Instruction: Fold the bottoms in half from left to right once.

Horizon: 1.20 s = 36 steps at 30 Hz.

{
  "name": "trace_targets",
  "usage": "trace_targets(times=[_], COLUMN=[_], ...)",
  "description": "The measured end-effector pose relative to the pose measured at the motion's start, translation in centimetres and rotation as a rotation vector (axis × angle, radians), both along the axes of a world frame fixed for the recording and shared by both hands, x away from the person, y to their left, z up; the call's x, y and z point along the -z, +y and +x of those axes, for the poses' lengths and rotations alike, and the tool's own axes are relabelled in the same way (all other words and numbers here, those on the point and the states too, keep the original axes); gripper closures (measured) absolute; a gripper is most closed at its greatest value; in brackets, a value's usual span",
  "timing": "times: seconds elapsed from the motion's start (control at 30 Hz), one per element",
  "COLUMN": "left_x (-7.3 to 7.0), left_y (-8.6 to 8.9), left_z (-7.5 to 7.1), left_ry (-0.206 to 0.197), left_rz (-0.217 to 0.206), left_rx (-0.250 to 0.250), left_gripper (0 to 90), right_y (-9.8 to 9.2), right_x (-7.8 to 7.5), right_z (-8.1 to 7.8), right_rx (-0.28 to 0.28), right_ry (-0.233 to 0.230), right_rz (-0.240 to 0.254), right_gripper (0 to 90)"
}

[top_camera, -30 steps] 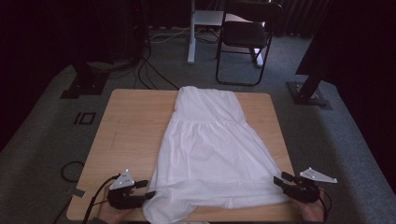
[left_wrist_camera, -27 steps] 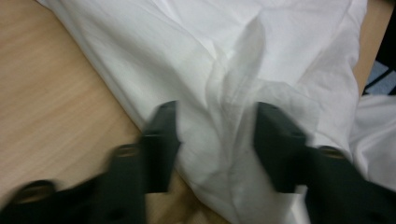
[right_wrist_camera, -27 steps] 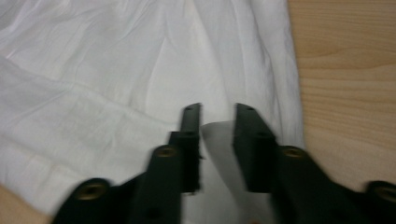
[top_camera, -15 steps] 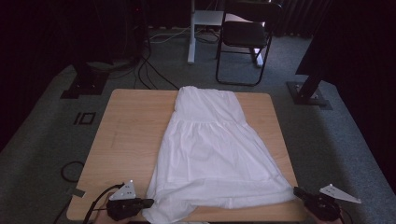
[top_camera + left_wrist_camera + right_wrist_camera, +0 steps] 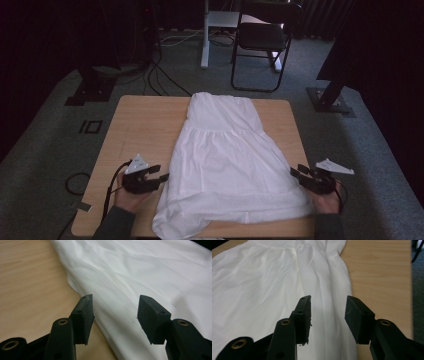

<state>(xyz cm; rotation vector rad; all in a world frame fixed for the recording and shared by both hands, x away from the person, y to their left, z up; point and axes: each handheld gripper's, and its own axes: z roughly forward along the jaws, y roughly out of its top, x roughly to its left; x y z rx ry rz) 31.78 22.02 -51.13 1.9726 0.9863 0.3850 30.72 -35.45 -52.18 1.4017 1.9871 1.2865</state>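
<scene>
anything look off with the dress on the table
The white dress lies mostly flat, but its near hem is bunched and folded over, and the near-left corner droops past the table edge. No damage or stains show.

- wooden table (image 5: 140,125) sitting on grey carpet (image 5: 45,150)
- black folding chair (image 5: 263,37) standing beyond the far edge
- white desk leg (image 5: 204,35) standing left of the chair
- cables (image 5: 165,75) trailing over the floor
- black stand bases (image 5: 92,90) flanking the table

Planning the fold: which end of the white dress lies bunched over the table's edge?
The wide hem end of the white dress, nearest the person between both grippers; the narrow bodice end lies flat at the table's far side.
</scene>
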Motion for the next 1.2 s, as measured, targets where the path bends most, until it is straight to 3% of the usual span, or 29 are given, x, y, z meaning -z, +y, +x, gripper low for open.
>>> trace_targets(times=[0.07, 0.23, 0.33, 0.4, 0.43, 0.5, 0.6, 0.7, 0.9, 1.07, 1.13, 1.2], left_x=[0.4, 2.0, 3.2, 3.8, 3.7, 3.6, 3.5, 3.6, 3.8, 3.6, 3.6, 3.5], left_y=[-0.7, -3.5, -4.2, -4.3, -4.3, -4.4, -4.4, -3.9, -1.4, -0.9, -0.8, -0.7], left_z=[2.0, 5.7, 7.0, 7.1, 7.0, 6.7, 6.0, 4.7, 1.0, -2.1, -2.9, -3.2], left_ry=[0.031, 0.08, 0.119, 0.131, 0.142, 0.137, 0.112, 0.091, 0.096, 0.097, 0.095, 0.08], left_rz=[-0.012, 0.086, 0.118, 0.121, 0.123, 0.139, 0.181, 0.183, 0.168, 0.208, 0.214, 0.204], left_rx=[-0.023, -0.073, -0.074, -0.051, -0.022, 0.003, 0.019, 0.01, -0.007, 0.018, 0.021, 0.012], left_gripper=[46.0, 40.2, 40.6, 52.5, 62.7, 78.3, 84.2, 84.8, 84.7, 84.6, 84.0, 76.6], right_y=[1.0, 3.7, 5.0, 5.6, 5.7, 5.6, 5.3, 5.3, 5.6, 6.7, 6.9, 6.9], right_x=[0.2, 0.9, 1.8, 2.8, 3.2, 3.6, 3.6, 3.8, 4.0, 3.7, 3.5, 3.3], right_z=[2.2, 6.7, 8.7, 9.5, 9.6, 9.2, 8.3, 6.8, 2.4, -1.3, -2.4, -3.0], right_rx=[-0.001, -0.014, -0.021, -0.016, -0.014, -0.006, 0.008, 0.012, -0.021, -0.071, -0.096, -0.119], right_ry=[0.009, 0.045, 0.085, 0.13, 0.148, 0.153, 0.167, 0.167, 0.176, 0.188, 0.21, 0.226], right_rz=[-0.019, -0.041, -0.098, -0.154, -0.175, -0.176, -0.168, -0.14, -0.105, -0.18, -0.179, -0.189], right_gripper=[54.0, 50.0, 50.6, 58.5, 69.7, 82.8, 87.6, 87.9, 87.9, 87.9, 87.8, 84.6])
